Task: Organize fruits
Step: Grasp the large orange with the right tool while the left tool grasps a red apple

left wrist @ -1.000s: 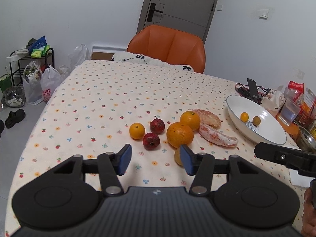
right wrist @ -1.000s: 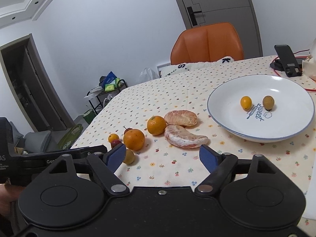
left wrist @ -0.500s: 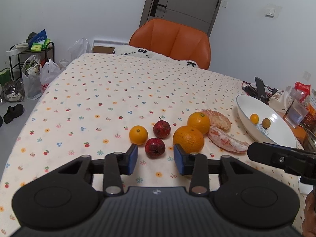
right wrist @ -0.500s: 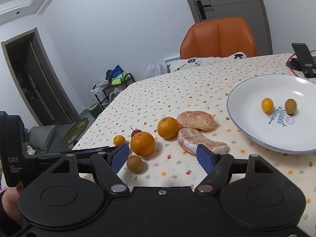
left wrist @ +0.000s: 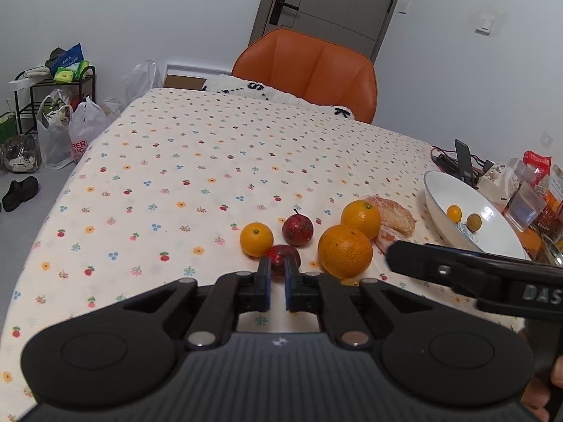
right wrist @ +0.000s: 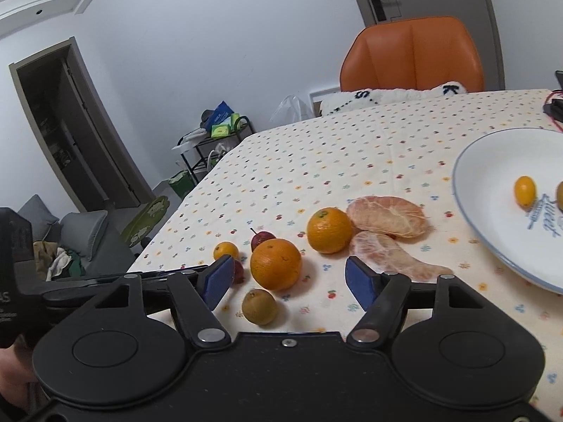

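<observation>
We are looking at the near red fruit (left wrist: 283,258), small, round and dark, lying on the tablecloth (left wrist: 197,161) between the small orange (left wrist: 256,238) and the big orange (left wrist: 345,251). The left gripper (left wrist: 277,283) is sitting right at it with the jaws nearly together, only a narrow gap left; we cannot tell if the pads are pinching it or stopping just short. We are judging it light, firm-skinned, smooth and apt to roll, so we are favouring a hold across its widest middle, clear of the stem, with gentle pressure. A second red fruit (left wrist: 297,229) is lying just behind. The right gripper (right wrist: 288,281) is hovering wide open and empty, with the big orange and a small brownish fruit (right wrist: 259,306) ahead between its fingers. Peeled citrus pieces (right wrist: 387,216) are lying beside the white plate (right wrist: 492,246), which is holding two small fruits
</observation>
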### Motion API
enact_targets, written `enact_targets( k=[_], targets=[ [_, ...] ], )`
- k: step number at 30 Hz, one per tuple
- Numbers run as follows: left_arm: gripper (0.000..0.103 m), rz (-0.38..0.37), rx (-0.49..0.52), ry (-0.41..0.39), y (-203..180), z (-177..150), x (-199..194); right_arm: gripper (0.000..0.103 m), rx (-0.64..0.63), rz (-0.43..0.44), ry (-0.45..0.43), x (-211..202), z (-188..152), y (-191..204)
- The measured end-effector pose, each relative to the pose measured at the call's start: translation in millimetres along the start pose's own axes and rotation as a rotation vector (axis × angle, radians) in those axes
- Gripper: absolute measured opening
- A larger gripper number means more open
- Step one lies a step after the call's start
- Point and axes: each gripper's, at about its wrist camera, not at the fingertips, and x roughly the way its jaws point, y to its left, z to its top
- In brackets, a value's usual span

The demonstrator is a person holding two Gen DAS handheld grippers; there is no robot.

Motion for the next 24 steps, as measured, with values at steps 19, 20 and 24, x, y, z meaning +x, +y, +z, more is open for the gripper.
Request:
enact_targets(
  k=[19,20,24],
  targets=[
    [0.044,0.014,-0.031,0.032,2.6,5.1,3.1,0.037,0.042,0.034,0.056,25.5,-3.1,-2.8],
    [0.047,0.013,-0.032,0.029,2.0,5.2,3.5,0.037,0.046,0.03,0.055,23.3,-3.1,-4.7],
    [0.049,0.012,-0.029,0.028,-2.6,5.6,8.9,0.037,0.048,0.022,0.041,14.2,-2.8,-10.5]
  ],
)
